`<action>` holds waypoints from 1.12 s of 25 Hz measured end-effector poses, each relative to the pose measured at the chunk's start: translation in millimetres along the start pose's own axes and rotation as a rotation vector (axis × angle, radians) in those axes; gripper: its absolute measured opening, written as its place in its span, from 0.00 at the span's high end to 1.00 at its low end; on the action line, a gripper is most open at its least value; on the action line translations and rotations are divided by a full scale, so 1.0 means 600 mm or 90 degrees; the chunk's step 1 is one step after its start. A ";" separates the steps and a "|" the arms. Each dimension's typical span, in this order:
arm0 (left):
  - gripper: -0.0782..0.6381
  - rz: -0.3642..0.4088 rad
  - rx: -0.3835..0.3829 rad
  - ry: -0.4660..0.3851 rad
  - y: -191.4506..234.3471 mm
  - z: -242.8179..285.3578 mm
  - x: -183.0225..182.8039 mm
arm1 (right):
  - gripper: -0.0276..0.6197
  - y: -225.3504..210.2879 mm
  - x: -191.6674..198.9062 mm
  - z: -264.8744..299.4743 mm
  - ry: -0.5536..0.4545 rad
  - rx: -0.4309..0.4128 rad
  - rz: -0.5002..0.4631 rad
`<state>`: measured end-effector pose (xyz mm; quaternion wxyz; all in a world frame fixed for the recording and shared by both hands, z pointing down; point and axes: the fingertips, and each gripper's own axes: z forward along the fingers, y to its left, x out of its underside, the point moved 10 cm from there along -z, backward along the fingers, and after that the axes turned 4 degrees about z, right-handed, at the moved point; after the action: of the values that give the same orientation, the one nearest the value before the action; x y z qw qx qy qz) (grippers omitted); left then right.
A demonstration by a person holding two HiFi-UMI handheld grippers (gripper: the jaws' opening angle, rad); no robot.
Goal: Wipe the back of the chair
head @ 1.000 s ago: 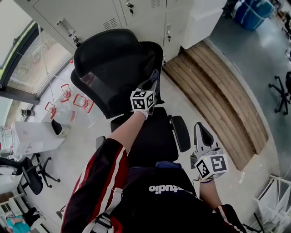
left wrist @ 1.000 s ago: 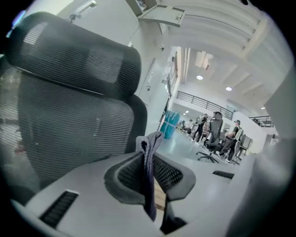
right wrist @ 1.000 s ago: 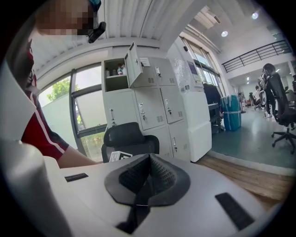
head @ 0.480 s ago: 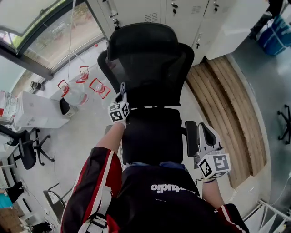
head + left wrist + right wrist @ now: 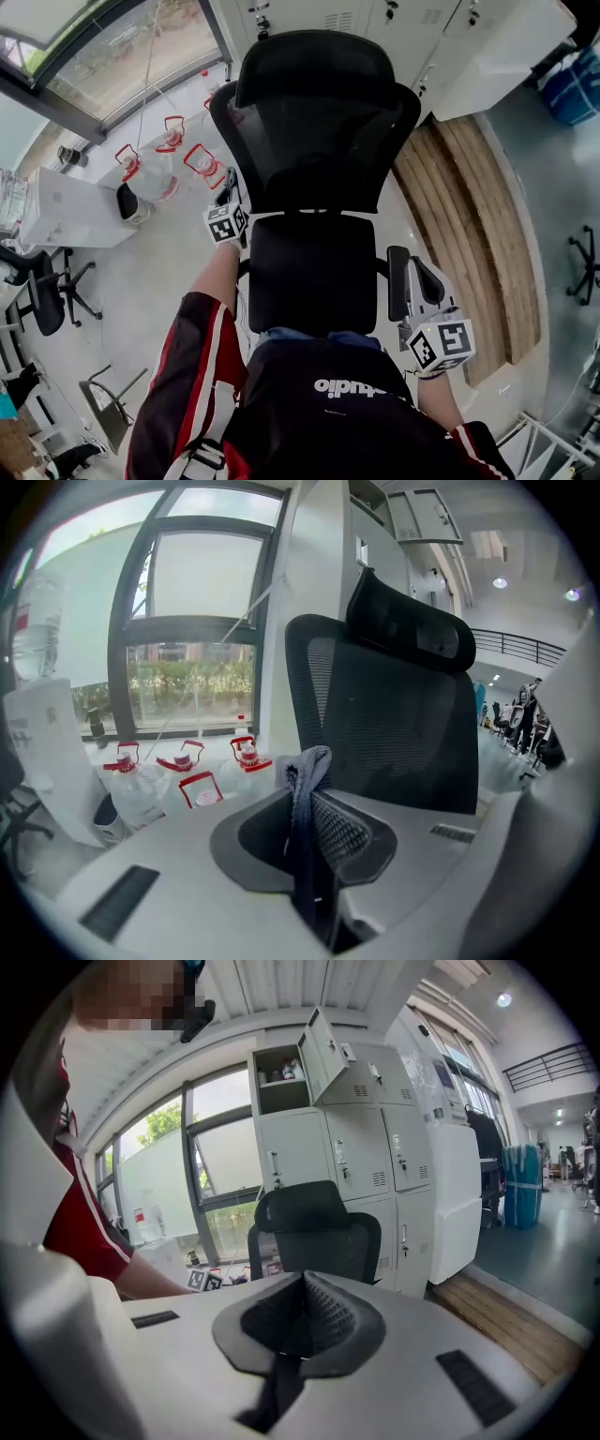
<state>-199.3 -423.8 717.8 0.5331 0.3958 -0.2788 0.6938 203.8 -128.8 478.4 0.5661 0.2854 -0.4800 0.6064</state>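
Grey cloth (image 5: pixel 305 789) clamped in my left gripper (image 5: pixel 229 192) shows clearly only in its own view, near the chair back (image 5: pixel 319 141). My right gripper (image 5: pixel 419 281) is closed, empty

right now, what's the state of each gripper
Left gripper: shut on the grey cloth.
Right gripper: shut, holding nothing.
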 end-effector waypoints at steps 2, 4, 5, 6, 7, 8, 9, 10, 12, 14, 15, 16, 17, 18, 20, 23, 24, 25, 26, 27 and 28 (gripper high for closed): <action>0.81 -0.006 0.014 0.002 -0.014 0.014 0.004 | 0.94 -0.002 -0.001 0.002 -0.001 0.007 0.001; 0.81 -0.014 0.032 0.001 -0.040 0.027 0.007 | 0.94 -0.008 0.000 0.002 -0.002 0.012 0.000; 0.81 -0.013 0.041 0.001 -0.055 0.034 0.008 | 0.94 -0.011 0.002 0.001 -0.004 0.014 0.001; 0.81 -0.010 0.052 0.002 -0.071 0.040 0.009 | 0.94 -0.015 0.003 -0.001 -0.004 0.018 0.003; 0.81 -0.005 0.062 0.003 -0.088 0.045 0.009 | 0.94 -0.018 0.003 -0.003 -0.004 0.022 0.008; 0.81 0.000 0.074 0.005 -0.105 0.049 0.009 | 0.94 -0.021 0.004 -0.006 -0.006 0.027 0.010; 0.81 0.003 0.086 0.007 -0.123 0.052 0.009 | 0.94 -0.024 0.004 -0.009 -0.008 0.030 0.012; 0.81 0.006 0.100 0.009 -0.141 0.054 0.009 | 0.94 -0.028 0.004 -0.012 -0.010 0.034 0.015; 0.81 0.014 0.128 0.010 -0.177 0.057 0.007 | 0.94 -0.036 0.001 -0.021 -0.015 0.044 0.021; 0.81 0.022 0.156 0.007 -0.217 0.062 0.000 | 0.94 -0.044 -0.002 -0.035 -0.020 0.060 0.029; 0.81 0.029 0.172 0.006 -0.238 0.066 -0.004 | 0.94 -0.048 -0.001 -0.044 -0.023 0.069 0.034; 0.81 0.039 0.188 0.006 -0.259 0.071 -0.008 | 0.94 -0.053 0.001 -0.052 -0.026 0.079 0.039; 0.81 0.050 0.204 0.007 -0.280 0.076 -0.011 | 0.94 -0.058 0.003 -0.060 -0.028 0.089 0.044; 0.81 0.060 0.219 0.008 -0.301 0.082 -0.015 | 0.94 -0.064 0.005 -0.067 -0.031 0.098 0.049; 0.81 0.074 0.243 0.007 -0.342 0.091 -0.020 | 0.94 -0.078 0.012 -0.081 -0.035 0.112 0.055; 0.81 0.089 0.278 0.008 -0.402 0.100 -0.023 | 0.94 -0.094 0.021 -0.103 -0.039 0.136 0.070; 0.81 0.095 0.291 0.008 -0.422 0.103 -0.024 | 0.94 -0.098 0.023 -0.109 -0.041 0.144 0.077; 0.81 0.099 0.304 0.009 -0.443 0.107 -0.024 | 0.94 -0.103 0.025 -0.115 -0.044 0.153 0.083; 0.81 0.104 0.316 0.009 -0.463 0.112 -0.025 | 0.94 -0.108 0.028 -0.121 -0.046 0.159 0.085; 0.81 0.109 0.328 0.010 -0.484 0.117 -0.025 | 0.94 -0.114 0.033 -0.127 -0.047 0.164 0.084; 0.81 0.114 0.341 0.010 -0.505 0.121 -0.024 | 0.94 -0.119 0.037 -0.134 -0.046 0.170 0.082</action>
<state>111.9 -406.5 733.4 0.3484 0.4906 -0.1155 0.7903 284.1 -53.8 486.6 0.4654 0.3482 -0.4326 0.6892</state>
